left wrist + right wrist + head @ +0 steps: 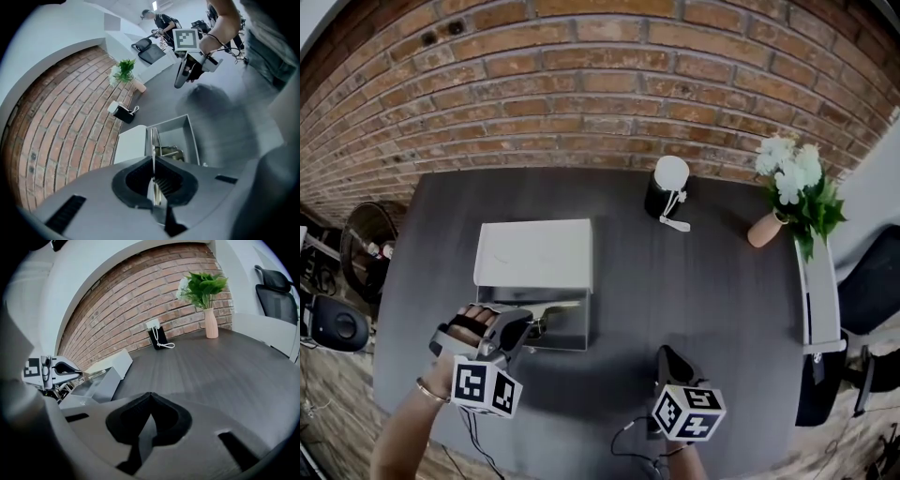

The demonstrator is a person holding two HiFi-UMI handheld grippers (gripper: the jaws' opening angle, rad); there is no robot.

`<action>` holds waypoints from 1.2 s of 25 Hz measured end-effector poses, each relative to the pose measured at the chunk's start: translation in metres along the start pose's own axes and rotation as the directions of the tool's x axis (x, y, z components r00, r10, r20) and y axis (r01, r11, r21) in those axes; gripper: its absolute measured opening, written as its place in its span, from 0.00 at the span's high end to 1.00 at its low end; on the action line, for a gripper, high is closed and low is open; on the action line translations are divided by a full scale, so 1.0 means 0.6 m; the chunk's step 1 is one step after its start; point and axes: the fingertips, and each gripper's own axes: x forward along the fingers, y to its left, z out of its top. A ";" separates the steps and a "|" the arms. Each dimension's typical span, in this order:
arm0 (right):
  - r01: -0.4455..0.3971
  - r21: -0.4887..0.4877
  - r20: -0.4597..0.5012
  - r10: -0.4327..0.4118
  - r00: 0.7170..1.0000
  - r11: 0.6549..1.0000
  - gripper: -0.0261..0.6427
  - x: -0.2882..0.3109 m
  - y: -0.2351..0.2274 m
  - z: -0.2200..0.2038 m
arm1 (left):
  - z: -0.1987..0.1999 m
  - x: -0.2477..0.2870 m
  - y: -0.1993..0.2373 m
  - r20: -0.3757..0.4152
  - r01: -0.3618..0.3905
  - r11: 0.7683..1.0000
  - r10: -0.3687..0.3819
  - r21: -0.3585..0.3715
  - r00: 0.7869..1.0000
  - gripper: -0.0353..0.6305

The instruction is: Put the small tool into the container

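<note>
An open grey container [574, 334] stands on the dark table, with its white lid [534, 253] lying just behind it. My left gripper [532, 325] is at the container's near left edge, shut on a thin metal tool [558, 306]. The tool's free end reaches out over the container's inside. In the left gripper view the tool [153, 140] runs as a narrow blade out of the shut left gripper [153, 163] over the container [193, 140]. A metal piece [169, 151] lies inside. My right gripper [668, 362] hangs over bare table to the right, shut and empty [150, 397].
A black and white device with a cable [667, 192] stands at the back of the table. A vase of flowers [792, 192] is at the back right. A white ledge [821, 292] and office chairs [872, 281] border the right side, and a fan [366, 244] stands on the left.
</note>
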 end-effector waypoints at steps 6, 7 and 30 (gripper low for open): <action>0.009 0.006 -0.007 -0.009 1.000 1.000 0.96 0.003 -0.005 -0.005 | -0.020 0.020 0.005 -0.035 0.013 0.999 -0.012 0.036 0.999 0.94; 0.012 0.007 -0.009 -0.012 1.000 1.000 0.96 0.003 -0.007 -0.006 | -0.022 0.022 0.004 -0.040 0.017 0.999 -0.015 0.042 0.999 0.94; 0.007 0.022 -0.001 -0.007 1.000 1.000 0.96 0.006 -0.014 0.007 | -0.047 0.066 -0.007 -0.116 0.070 0.997 -0.065 0.041 0.991 0.94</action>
